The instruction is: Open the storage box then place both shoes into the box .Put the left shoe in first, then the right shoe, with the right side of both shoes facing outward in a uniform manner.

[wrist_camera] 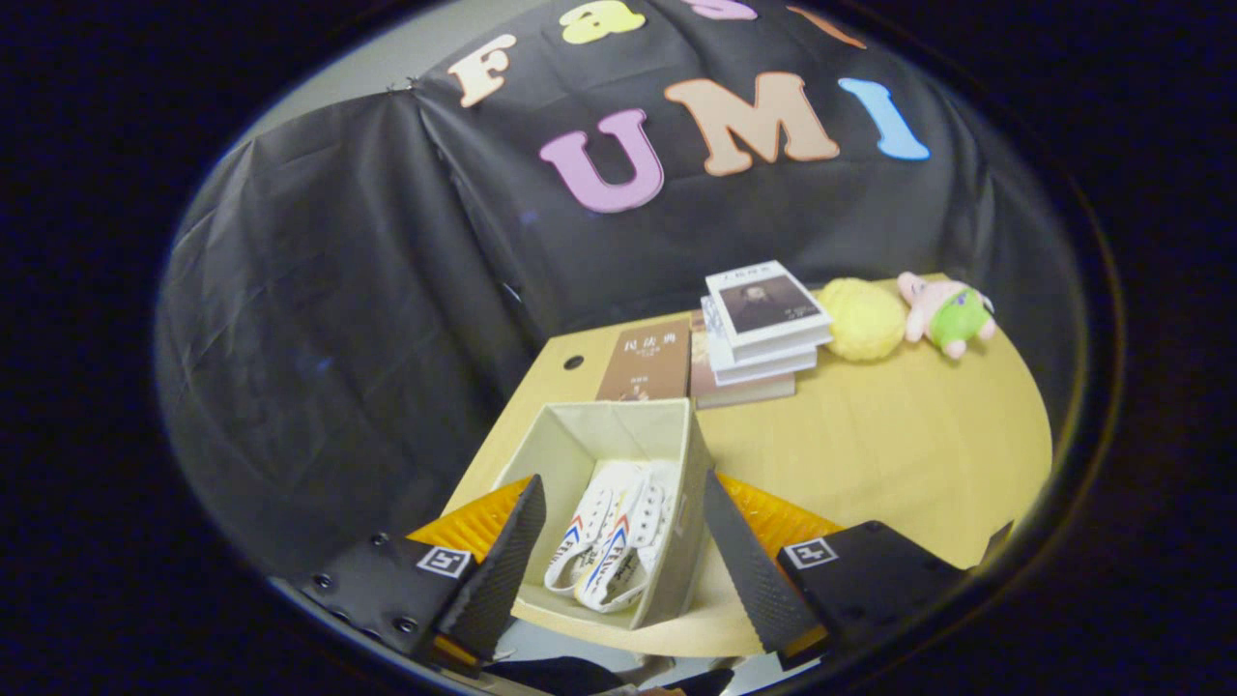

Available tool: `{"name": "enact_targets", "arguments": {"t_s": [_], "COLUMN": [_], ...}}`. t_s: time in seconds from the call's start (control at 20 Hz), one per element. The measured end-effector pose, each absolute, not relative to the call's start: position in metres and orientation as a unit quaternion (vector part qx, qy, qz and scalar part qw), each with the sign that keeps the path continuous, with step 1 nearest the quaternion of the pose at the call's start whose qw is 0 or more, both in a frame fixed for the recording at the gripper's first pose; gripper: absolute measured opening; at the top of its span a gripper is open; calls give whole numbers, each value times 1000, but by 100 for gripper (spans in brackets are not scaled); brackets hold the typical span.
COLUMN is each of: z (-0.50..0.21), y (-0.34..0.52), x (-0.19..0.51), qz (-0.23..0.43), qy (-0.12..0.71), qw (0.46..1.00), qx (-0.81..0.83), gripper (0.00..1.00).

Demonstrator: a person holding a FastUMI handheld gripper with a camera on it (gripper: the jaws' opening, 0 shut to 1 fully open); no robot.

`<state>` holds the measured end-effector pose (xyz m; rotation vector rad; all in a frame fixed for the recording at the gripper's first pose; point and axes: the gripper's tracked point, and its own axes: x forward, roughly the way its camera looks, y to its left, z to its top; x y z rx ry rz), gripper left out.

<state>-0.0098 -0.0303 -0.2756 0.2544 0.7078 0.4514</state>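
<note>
Hovering over the open storage box (591, 440), the handheld gripper (618, 570) stands with its fingers spread wide and nothing held between them. The cream fabric box sits on the wooden table (889, 454) just ahead of and between the fingers, its top open. Inside it, two white canvas shoes (611, 536) lie side by side, touching, their striped sides turned up toward the tool. Beyond the box lie a brown book (646, 360) and a stack of books (763, 333), with a yellow plush ball (862, 319) and a small plush doll (947, 314) farther off to the right. Both shoes appear to be in place, so the placing step looks finished or all but finished. The next move, if any, seems to call for no more than lifting the empty tool clear without brushing the box's wall; whether the shoes face as asked cannot be told for certain from here.
</note>
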Motion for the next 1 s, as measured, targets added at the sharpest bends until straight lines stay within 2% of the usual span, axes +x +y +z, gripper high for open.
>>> {"name": "enact_targets", "arguments": {"t_s": [0.5, 0.75, 1.0], "z": [-184, -160, -154], "y": [-131, -174, -200], "x": [-6, -7, -6], "qz": [163, 117, 92], "qy": [153, 86, 59], "qw": [972, 987, 993], "qx": [73, 66, 43], "gripper": [100, 100, 100]}}
